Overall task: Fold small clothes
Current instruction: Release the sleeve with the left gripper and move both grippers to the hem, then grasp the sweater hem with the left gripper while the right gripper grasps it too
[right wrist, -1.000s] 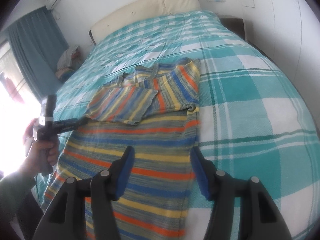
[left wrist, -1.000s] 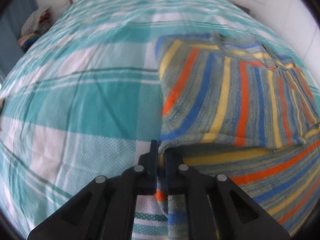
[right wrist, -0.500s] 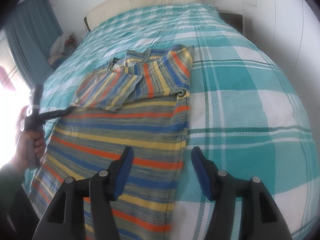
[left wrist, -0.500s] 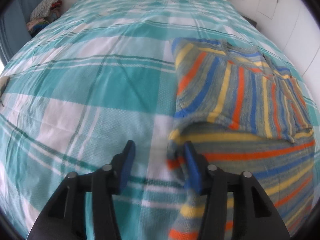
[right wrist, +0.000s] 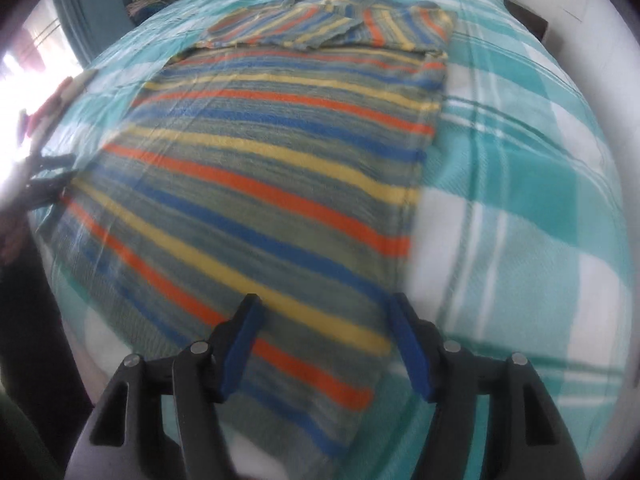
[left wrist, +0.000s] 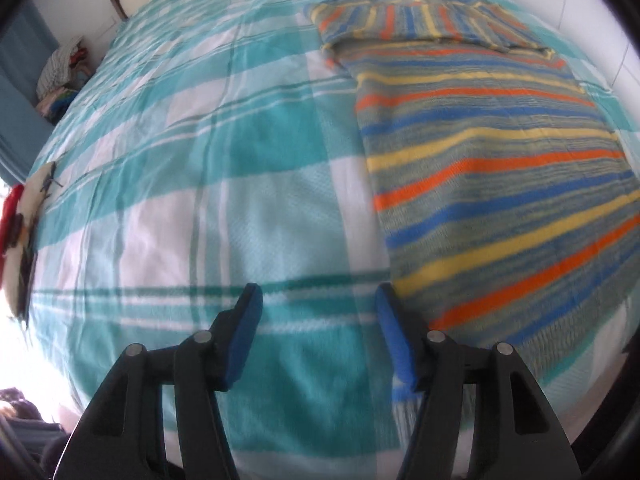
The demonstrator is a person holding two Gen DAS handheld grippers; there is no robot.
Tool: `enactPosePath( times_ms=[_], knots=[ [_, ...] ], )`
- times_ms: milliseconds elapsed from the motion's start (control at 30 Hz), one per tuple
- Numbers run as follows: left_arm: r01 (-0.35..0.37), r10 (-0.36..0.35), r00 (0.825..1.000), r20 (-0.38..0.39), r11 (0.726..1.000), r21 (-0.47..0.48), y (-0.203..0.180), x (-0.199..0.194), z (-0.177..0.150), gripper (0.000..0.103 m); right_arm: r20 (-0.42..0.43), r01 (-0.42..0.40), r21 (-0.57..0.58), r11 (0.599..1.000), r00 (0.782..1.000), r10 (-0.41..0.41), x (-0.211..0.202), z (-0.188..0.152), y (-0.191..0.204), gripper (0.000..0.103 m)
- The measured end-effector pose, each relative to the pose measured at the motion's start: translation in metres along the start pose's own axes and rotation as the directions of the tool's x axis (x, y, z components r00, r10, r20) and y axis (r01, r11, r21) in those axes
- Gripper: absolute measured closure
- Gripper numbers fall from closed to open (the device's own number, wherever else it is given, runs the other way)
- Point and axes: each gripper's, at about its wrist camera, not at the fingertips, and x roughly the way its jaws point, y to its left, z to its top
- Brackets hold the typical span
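Observation:
A striped knit sweater [left wrist: 496, 168] in blue, orange, yellow and grey lies flat on the bed, its sleeves folded across the top [left wrist: 420, 24]. My left gripper [left wrist: 318, 320] is open and empty, low at the sweater's near left corner, its right finger at the hem edge. My right gripper [right wrist: 322, 328] is open and empty, just above the sweater's [right wrist: 272, 168] near right hem. The left gripper [right wrist: 48, 176] also shows in the right wrist view at the sweater's left side.
The bed carries a teal and white checked cover [left wrist: 200, 160]. A pile of clothes [left wrist: 60, 76] sits at the far left by a blue curtain. A red and white object [left wrist: 20, 240] lies at the bed's left edge. A white wall [right wrist: 600, 20] runs along the right.
My left gripper has let go of the sweater's sleeve fold, opened, and moved back toward the near hem. My right gripper, still open, has dropped closer to the near hem.

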Motion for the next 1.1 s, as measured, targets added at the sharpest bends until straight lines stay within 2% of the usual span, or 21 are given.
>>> enactPosePath(
  times_ms=[100, 167, 200, 233, 267, 300, 333, 367, 400, 433, 467, 500, 667, 767, 933, 1000, 1067, 1100],
  knots=[
    [0.109, -0.109, 0.994, 0.009, 0.991, -0.072, 0.002, -0.007, -0.013, 0.030, 0.021, -0.084, 0.113, 0.990, 0.996, 0.082, -0.023, -0.018, -0.018, 0.038],
    [0.122, -0.122, 0.993, 0.007, 0.989, -0.083, -0.005, -0.002, -0.018, 0.033, 0.016, -0.123, 0.196, 0.973, 0.992, 0.122, -0.026, -0.026, -0.029, 0.036],
    [0.116, -0.115, 0.993, 0.009, 0.990, -0.078, -0.009, -0.001, -0.019, 0.041, 0.009, -0.137, 0.225, 0.965, 0.990, 0.139, -0.023, -0.029, -0.033, 0.035],
    [0.125, -0.124, 0.992, 0.011, 0.989, -0.073, -0.012, -0.001, -0.019, 0.061, -0.004, -0.140, 0.243, 0.960, 0.989, 0.145, -0.019, -0.031, -0.034, 0.035],
    [0.149, -0.149, 0.989, 0.005, 0.986, -0.073, -0.015, -0.001, -0.019, 0.074, -0.015, -0.133, 0.253, 0.958, 0.990, 0.142, -0.015, -0.032, -0.035, 0.035],
    [0.171, -0.172, 0.985, -0.002, 0.982, -0.075, -0.017, -0.002, -0.022, 0.093, -0.020, -0.129, 0.251, 0.959, 0.990, 0.138, -0.013, -0.033, -0.033, 0.035],
    [0.186, -0.187, 0.982, -0.010, 0.980, -0.068, -0.021, -0.004, -0.023, 0.101, -0.029, -0.131, 0.240, 0.962, 0.989, 0.142, -0.012, -0.034, -0.030, 0.034],
    [0.173, -0.174, 0.985, -0.009, 0.983, -0.052, -0.025, -0.005, -0.025, 0.101, -0.046, -0.142, 0.223, 0.964, 0.987, 0.156, -0.010, -0.033, -0.026, 0.034],
    [0.154, -0.154, 0.988, 0.001, 0.988, -0.033, -0.028, -0.007, -0.027, 0.102, -0.063, -0.156, 0.210, 0.965, 0.983, 0.173, -0.007, -0.033, -0.023, 0.041],
    [0.148, -0.147, 0.989, 0.006, 0.989, -0.018, -0.030, -0.010, -0.029, 0.103, -0.083, -0.172, 0.202, 0.964, 0.978, 0.192, -0.005, -0.035, -0.021, 0.076],
    [0.148, -0.148, 0.989, 0.009, 0.989, -0.018, -0.030, -0.012, -0.031, 0.103, -0.103, -0.197, 0.204, 0.959, 0.970, 0.221, -0.003, -0.037, -0.021, 0.101],
    [0.158, -0.158, 0.987, 0.013, 0.987, -0.029, -0.027, -0.015, -0.033, 0.103, -0.107, -0.211, 0.206, 0.956, 0.966, 0.236, -0.004, -0.040, -0.019, 0.098],
    [0.183, -0.184, 0.983, 0.001, 0.976, -0.116, -0.002, -0.016, -0.043, 0.103, -0.052, -0.182, 0.228, 0.957, 0.979, 0.198, -0.031, -0.049, -0.028, 0.099],
    [0.215, -0.218, 0.976, -0.004, 0.965, -0.153, 0.005, -0.010, -0.037, 0.103, -0.045, -0.198, 0.273, 0.941, 0.975, 0.218, -0.025, -0.046, -0.035, 0.099],
    [0.267, -0.266, 0.964, 0.027, 0.950, -0.162, 0.012, -0.016, -0.025, 0.103, 0.028, -0.274, 0.329, 0.903, 0.959, 0.281, -0.029, -0.033, -0.044, 0.098],
    [0.313, -0.312, 0.950, 0.027, 0.941, -0.126, 0.009, -0.015, -0.026, 0.103, 0.034, -0.266, 0.324, 0.908, 0.962, 0.269, -0.033, -0.029, -0.045, 0.098],
    [0.335, -0.336, 0.942, 0.013, 0.934, -0.123, 0.004, -0.014, -0.028, 0.100, 0.030, -0.255, 0.313, 0.915, 0.965, 0.259, -0.036, -0.028, -0.045, 0.098],
    [0.340, -0.342, 0.940, 0.006, 0.932, -0.124, 0.002, -0.013, -0.031, 0.094, 0.035, -0.260, 0.317, 0.912, 0.964, 0.263, -0.036, -0.028, -0.046, 0.098]
  ],
)
